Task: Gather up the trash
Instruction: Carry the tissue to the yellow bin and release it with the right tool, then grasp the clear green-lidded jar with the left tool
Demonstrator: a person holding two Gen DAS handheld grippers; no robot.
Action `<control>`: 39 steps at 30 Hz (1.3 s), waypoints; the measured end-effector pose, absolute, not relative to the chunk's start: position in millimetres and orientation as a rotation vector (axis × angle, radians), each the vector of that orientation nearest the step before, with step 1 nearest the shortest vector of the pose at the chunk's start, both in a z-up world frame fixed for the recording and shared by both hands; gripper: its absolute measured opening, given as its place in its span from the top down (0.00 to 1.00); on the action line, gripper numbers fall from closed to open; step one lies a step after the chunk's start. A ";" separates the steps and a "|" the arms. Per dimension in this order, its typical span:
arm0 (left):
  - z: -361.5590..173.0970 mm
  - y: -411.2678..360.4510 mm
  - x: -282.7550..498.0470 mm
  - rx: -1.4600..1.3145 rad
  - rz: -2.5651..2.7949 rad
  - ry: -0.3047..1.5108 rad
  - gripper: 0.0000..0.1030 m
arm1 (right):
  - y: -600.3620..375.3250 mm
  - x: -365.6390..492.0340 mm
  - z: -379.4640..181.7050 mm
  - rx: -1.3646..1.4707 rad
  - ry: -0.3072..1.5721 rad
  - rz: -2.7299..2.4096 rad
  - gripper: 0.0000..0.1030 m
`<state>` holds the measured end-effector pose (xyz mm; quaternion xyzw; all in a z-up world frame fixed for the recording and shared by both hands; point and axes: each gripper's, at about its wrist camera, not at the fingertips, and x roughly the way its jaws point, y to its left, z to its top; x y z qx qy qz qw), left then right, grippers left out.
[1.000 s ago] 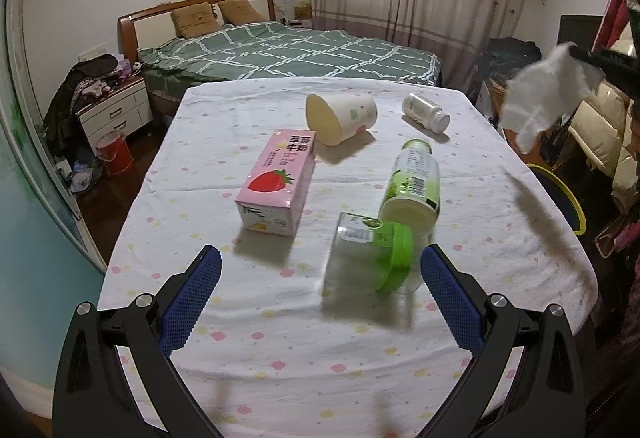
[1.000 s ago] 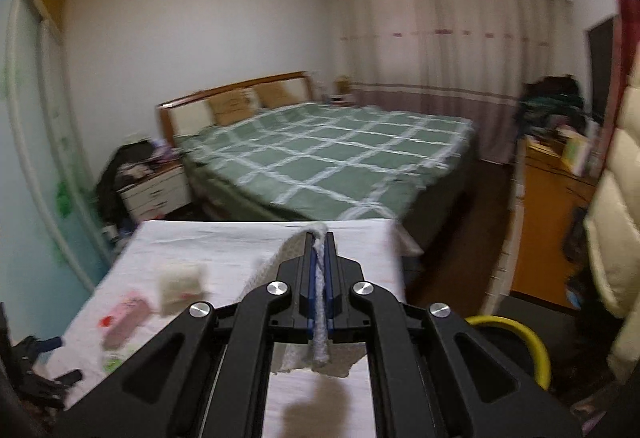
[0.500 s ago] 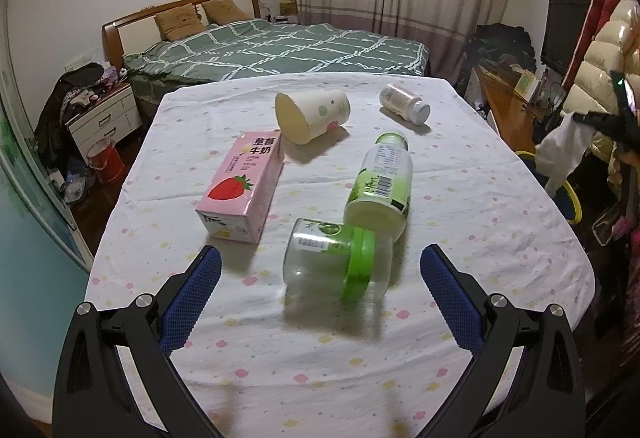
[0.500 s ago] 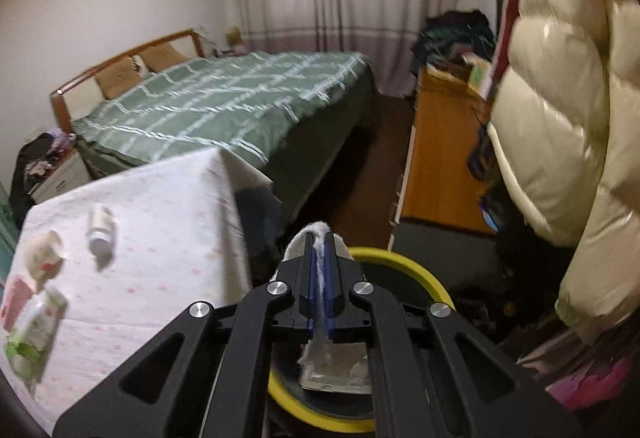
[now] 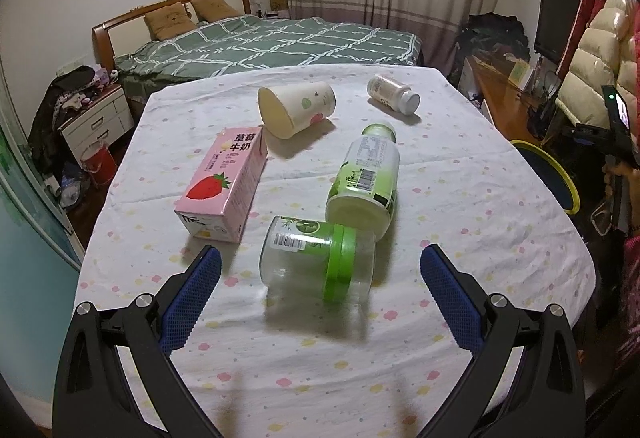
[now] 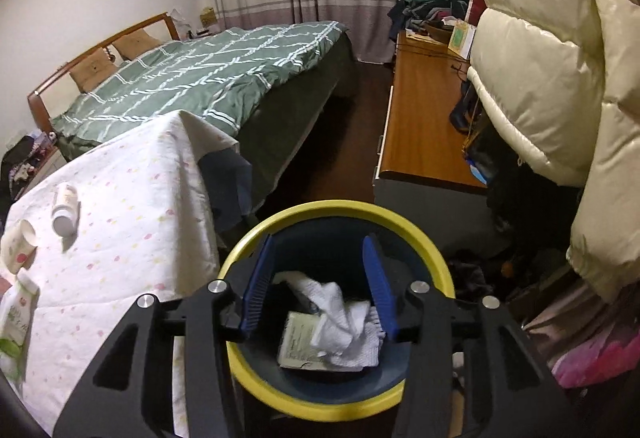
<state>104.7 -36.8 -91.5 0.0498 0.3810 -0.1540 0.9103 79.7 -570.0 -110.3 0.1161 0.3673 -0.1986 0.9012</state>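
My right gripper (image 6: 320, 258) is open over the yellow-rimmed blue bin (image 6: 424, 234), which also shows in the left wrist view (image 5: 560, 177). A crumpled white tissue (image 6: 340, 314) lies in the bin on a paper wrapper (image 6: 300, 342). My left gripper (image 5: 320, 270) is open and empty above the table (image 5: 480, 238), just short of a clear jar with a green band (image 5: 316, 262). Beyond it lie a green bottle (image 5: 368, 173), a pink strawberry milk carton (image 5: 224, 181), a paper cup (image 5: 296, 109) and a small white bottle (image 5: 392, 93).
The bin stands on the floor off the table's right edge. A green bed (image 5: 280, 41) is behind the table. A wooden desk (image 6: 420, 117) and a cream puffer jacket (image 6: 552, 77) are to the right of the bin. A bedside drawer (image 5: 96, 117) stands far left.
My right gripper swung from over the table to above the bin and opened; the tissue dropped into the bin. The left gripper shifted slightly over the table, still open.
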 end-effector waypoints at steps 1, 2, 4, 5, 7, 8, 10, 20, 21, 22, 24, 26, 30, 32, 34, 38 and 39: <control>-93.1 -36.7 106.2 0.103 -0.319 0.790 0.05 | -565.3 75.2 -109.4 0.236 0.751 -0.403 0.56; -94.5 -37.0 107.3 0.105 -0.322 0.792 0.05 | -561.3 73.1 -109.2 0.235 0.746 -0.397 0.55; -97.7 -37.5 110.3 0.117 -0.326 0.796 0.05 | -551.5 68.2 -108.0 0.233 0.737 -0.373 0.54; -99.0 -37.7 111.5 0.125 -0.325 0.796 0.05 | -547.2 66.5 -107.5 0.233 0.734 -0.363 0.54; -102.3 -38.3 115.4 0.140 -0.328 0.797 0.05 | -538.5 62.4 -107.2 0.235 0.728 -0.340 0.54; -104.4 -38.7 117.9 0.144 -0.333 0.802 0.05 | -534.0 61.1 -107.1 0.236 0.727 -0.327 0.54; -108.8 -40.7 122.5 0.149 -0.355 0.812 0.05 | -527.1 59.4 -105.9 0.237 0.725 -0.305 0.54; -131.9 -48.8 144.3 0.150 -0.387 0.868 0.05 | -497.7 58.4 -107.9 0.245 0.724 -0.230 0.54; -133.4 -49.2 145.3 0.153 -0.388 0.870 0.05 | -495.5 58.2 -108.7 0.245 0.727 -0.225 0.53; -134.8 -50.1 146.4 0.154 -0.390 0.873 0.05 | -494.8 58.1 -109.5 0.245 0.730 -0.223 0.53; -137.3 -51.9 148.2 0.158 -0.392 0.879 0.11 | -492.5 57.8 -111.2 0.247 0.735 -0.221 0.53; -139.7 -53.1 150.3 0.160 -0.392 0.886 0.15 | -491.9 56.9 -113.3 0.252 0.741 -0.220 0.53; -143.7 -54.5 152.1 0.156 -0.392 0.900 0.22 | -492.3 54.3 -117.6 0.260 0.752 -0.221 0.53; -144.9 -56.0 151.5 0.159 -0.396 0.902 0.25 | -493.8 52.6 -118.4 0.263 0.754 -0.222 0.53; -145.4 -56.9 151.3 0.170 -0.391 0.898 0.26 | -494.2 51.1 -117.8 0.267 0.756 -0.221 0.53; -145.0 -54.9 151.0 0.158 -0.395 0.905 0.31 | -493.9 47.3 -117.5 0.273 0.753 -0.215 0.53; -145.0 -55.4 150.4 0.160 -0.395 0.905 0.31 | -493.6 46.3 -117.5 0.274 0.752 -0.214 0.53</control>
